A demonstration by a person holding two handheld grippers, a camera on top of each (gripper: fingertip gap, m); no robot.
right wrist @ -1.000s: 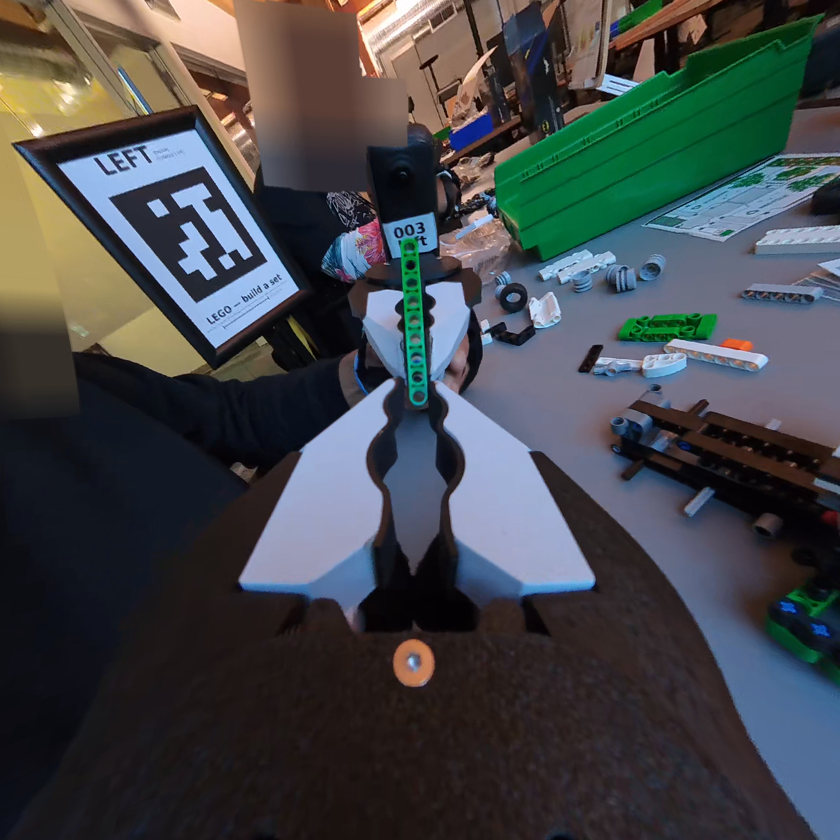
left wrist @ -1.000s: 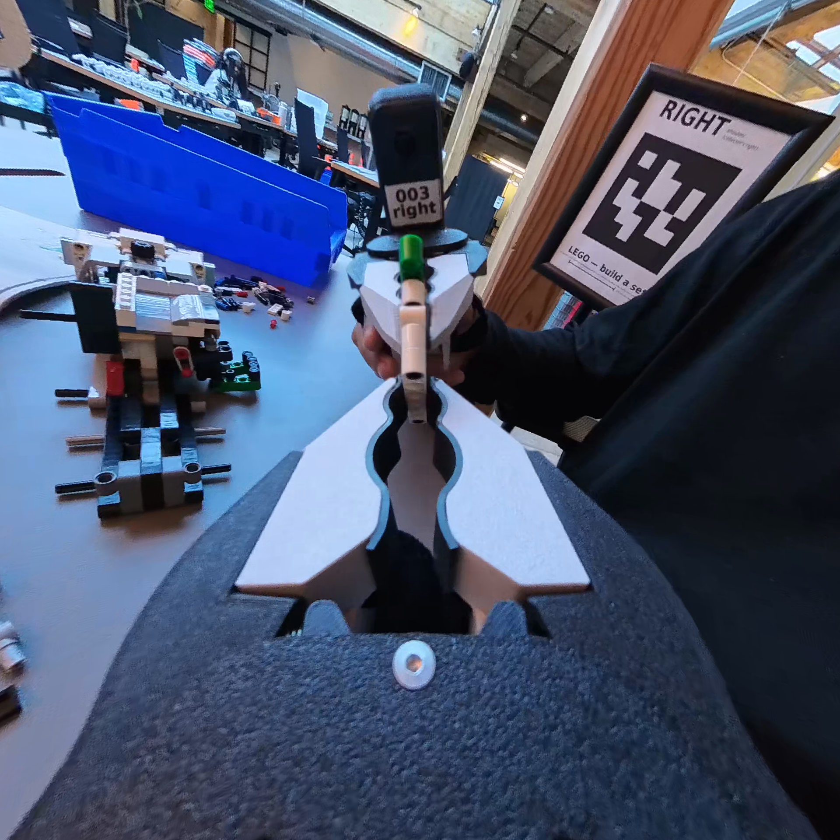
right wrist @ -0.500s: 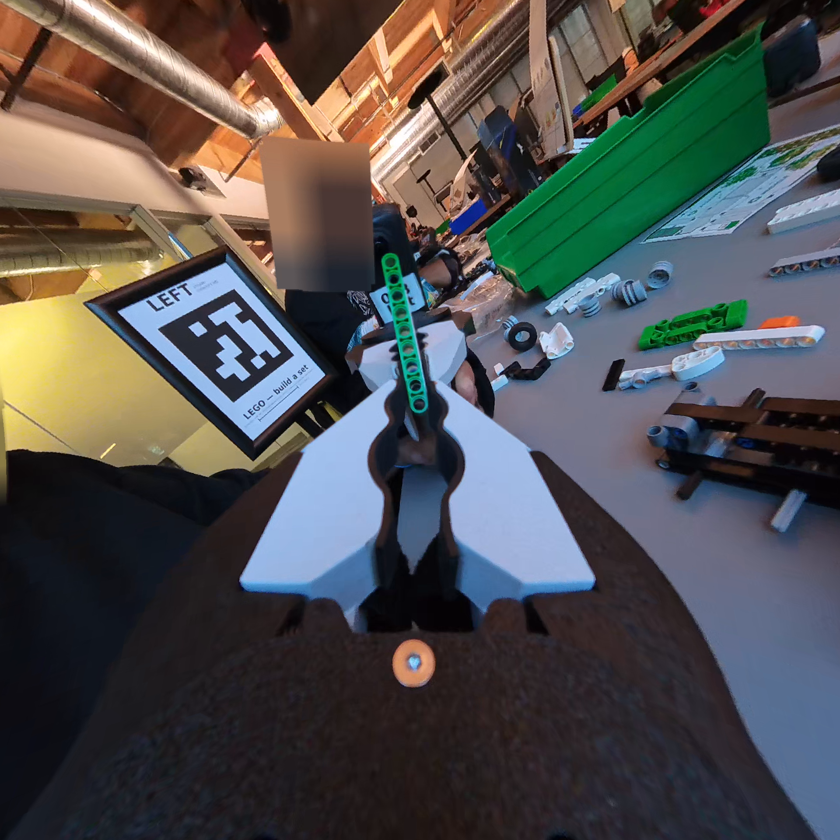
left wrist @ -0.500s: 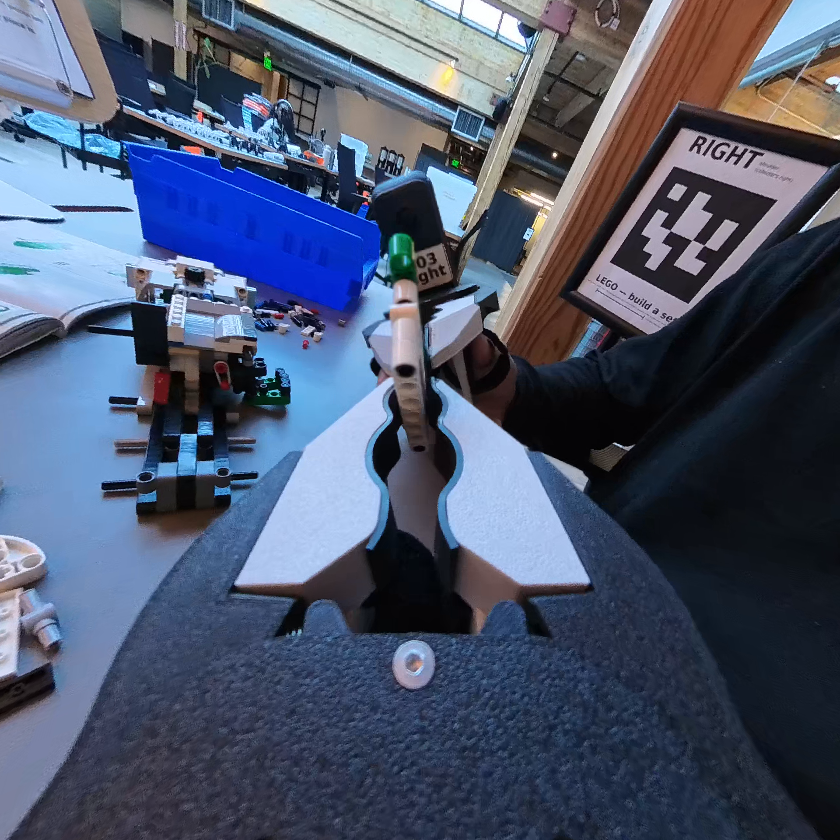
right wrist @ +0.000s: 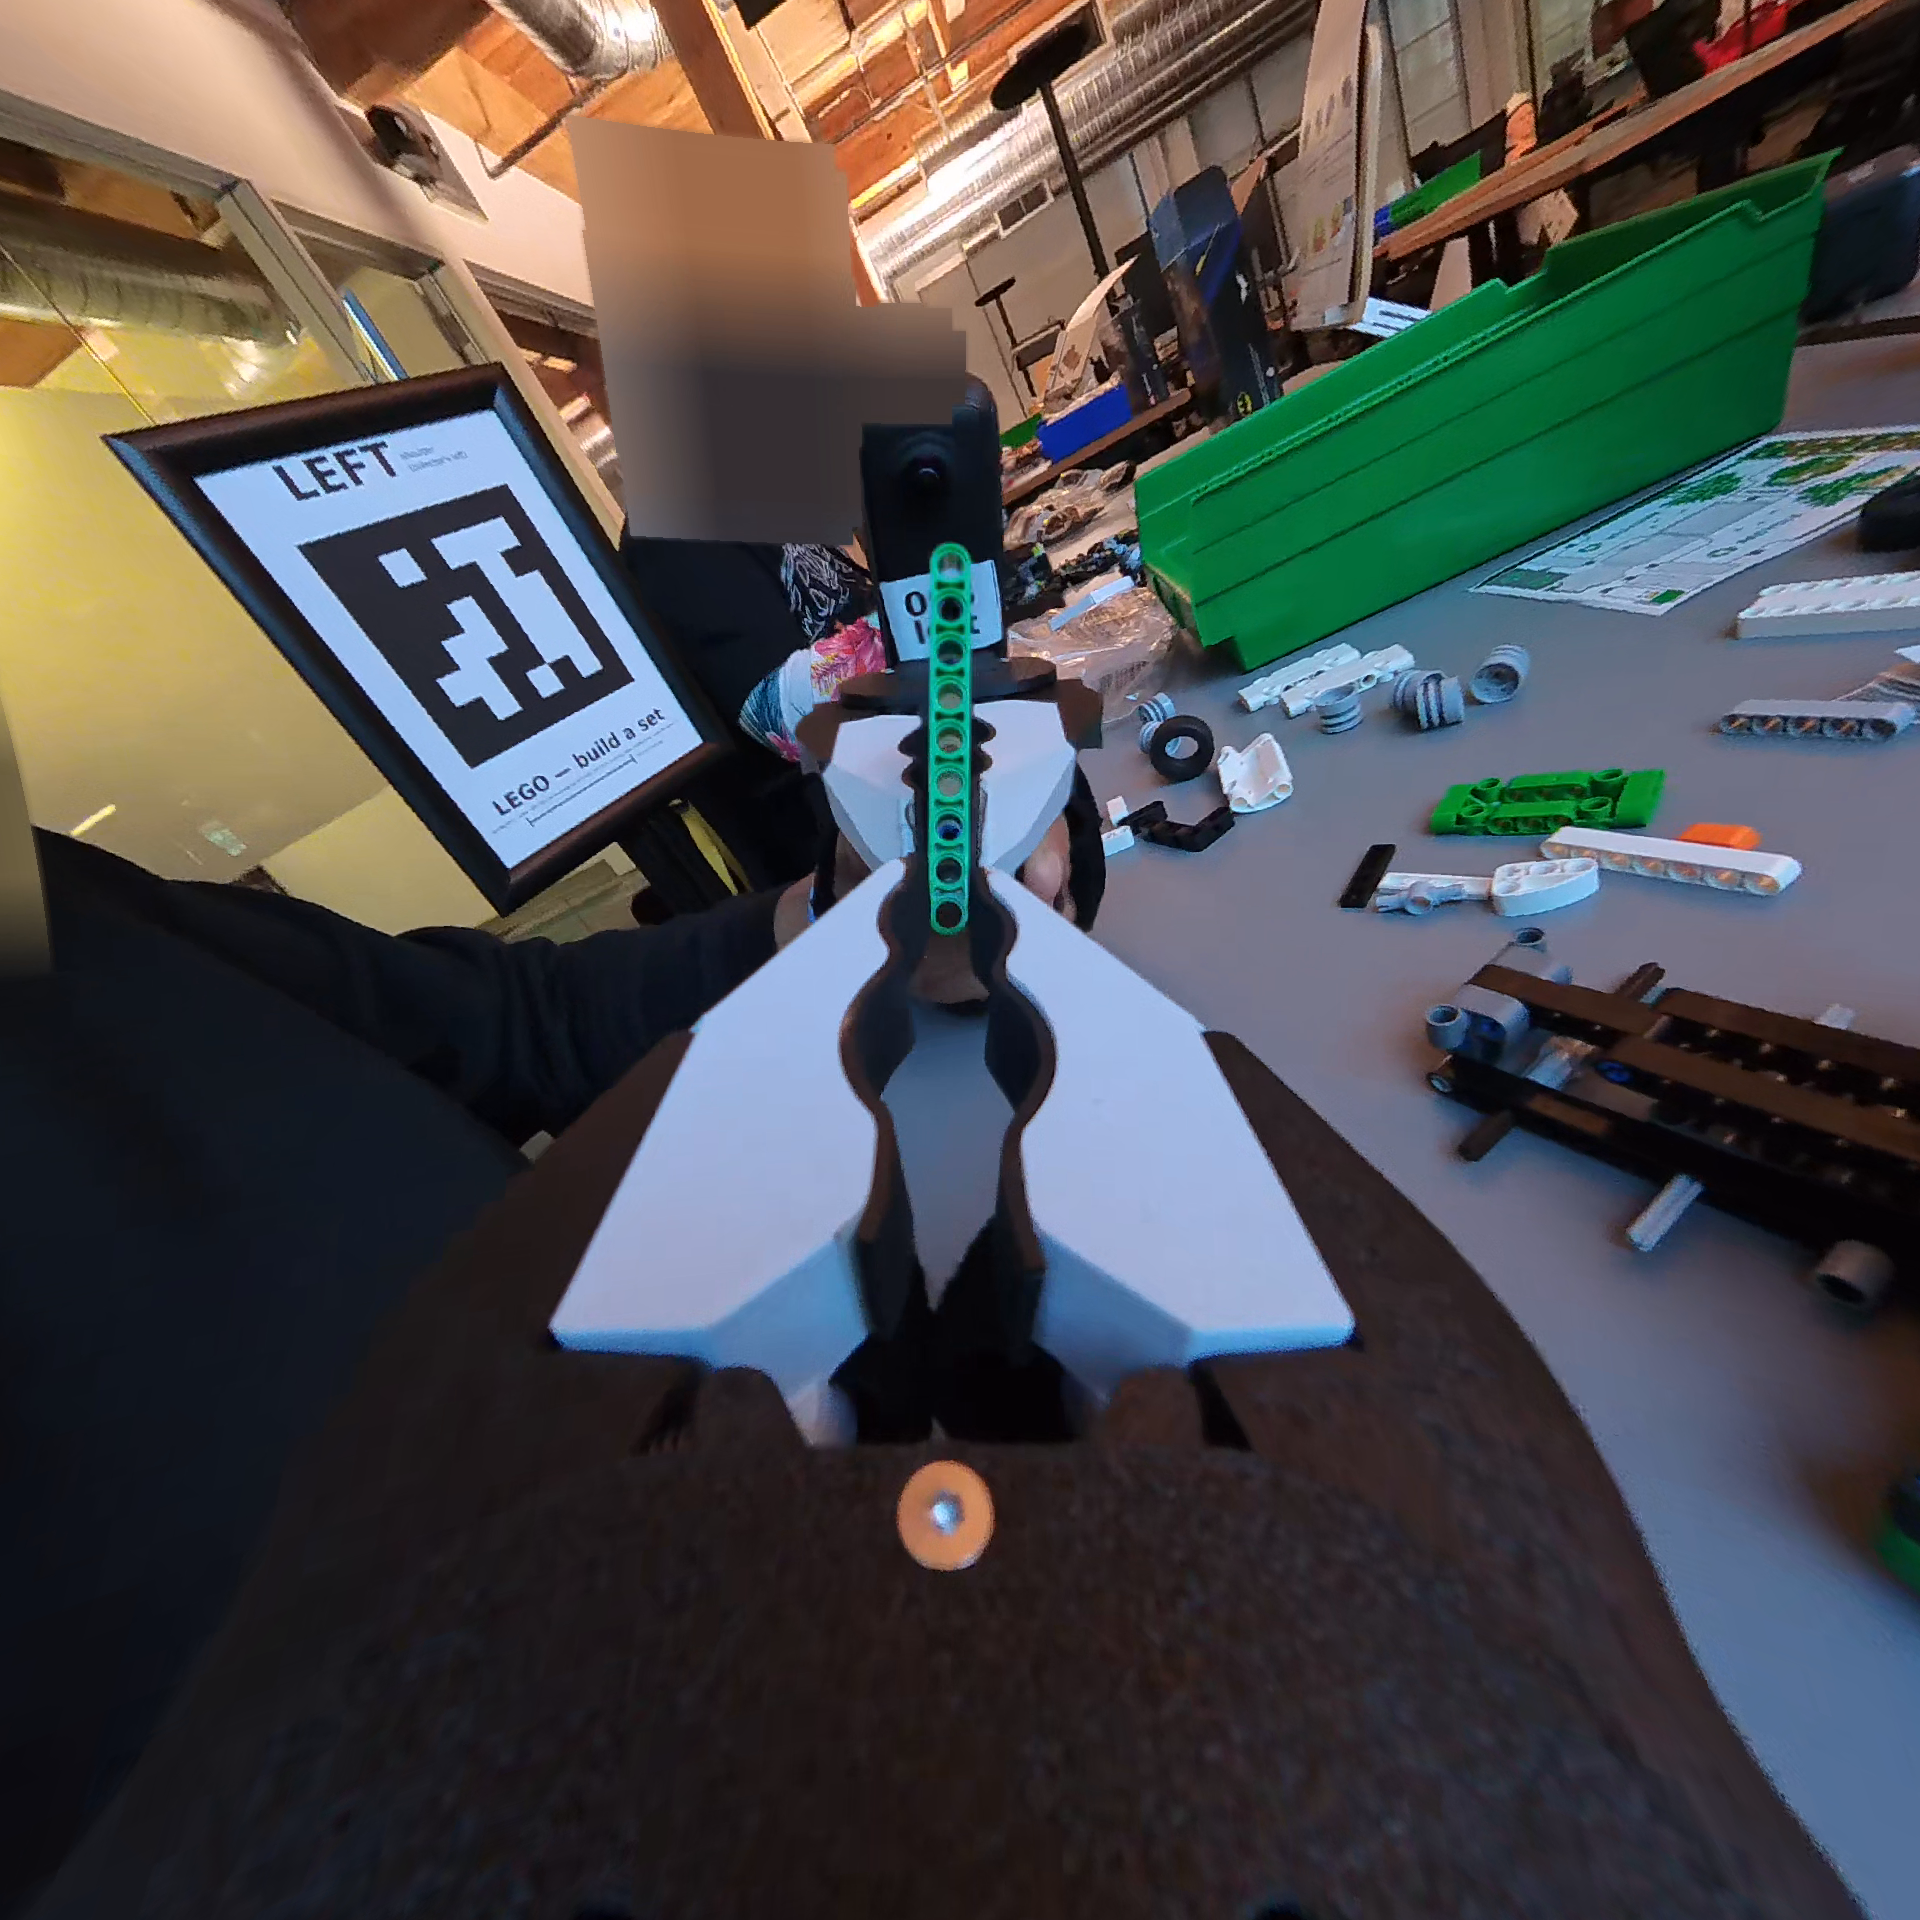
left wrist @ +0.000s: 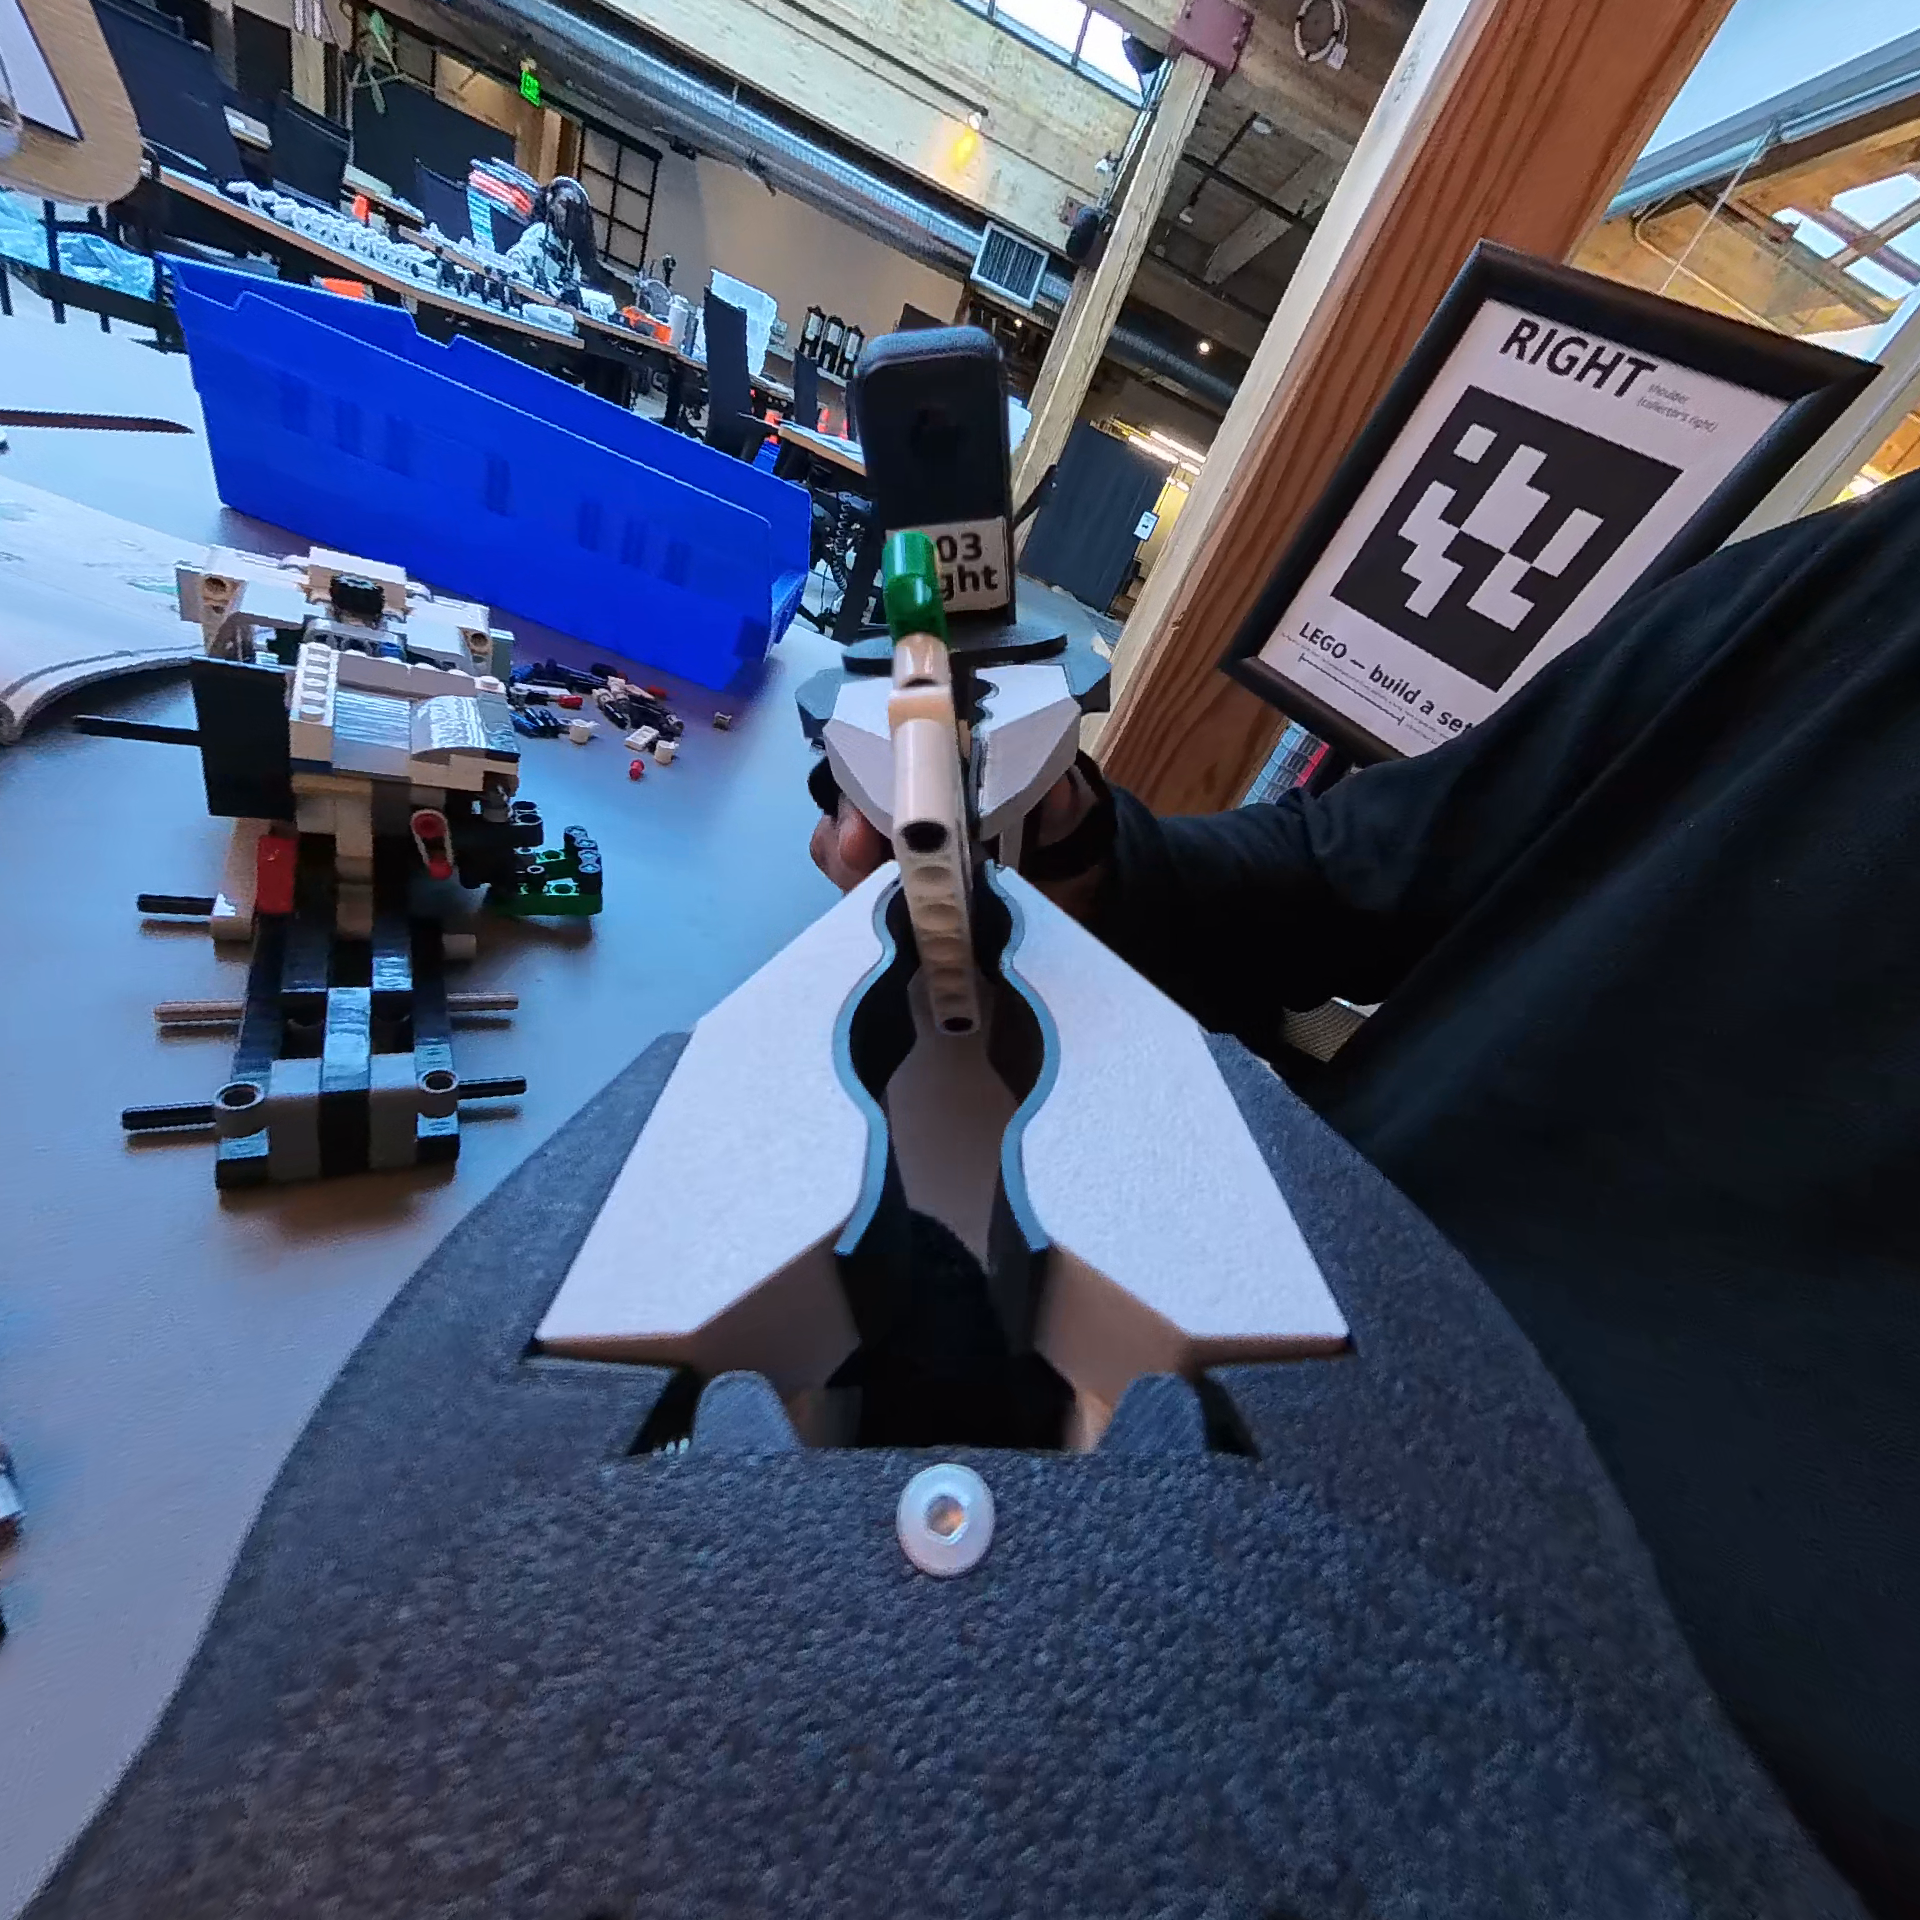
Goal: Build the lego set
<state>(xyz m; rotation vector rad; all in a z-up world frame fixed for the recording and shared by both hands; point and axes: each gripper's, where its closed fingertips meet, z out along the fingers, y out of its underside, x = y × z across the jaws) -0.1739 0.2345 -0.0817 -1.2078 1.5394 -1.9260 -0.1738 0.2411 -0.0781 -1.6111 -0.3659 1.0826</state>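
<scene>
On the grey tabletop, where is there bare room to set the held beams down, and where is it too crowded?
Free: the grey tabletop in front of the black-and-white brick vehicle model, and the strip between the right gripper and the long black beam chassis. Crowded: loose pieces by the blue plastic bin and below the green plastic bin.

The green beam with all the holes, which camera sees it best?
The right wrist view: the green beam faces that camera broadside, showing its row of holes, its lower end in the right tool. The left wrist view shows only its green tip above a white beam.
</scene>
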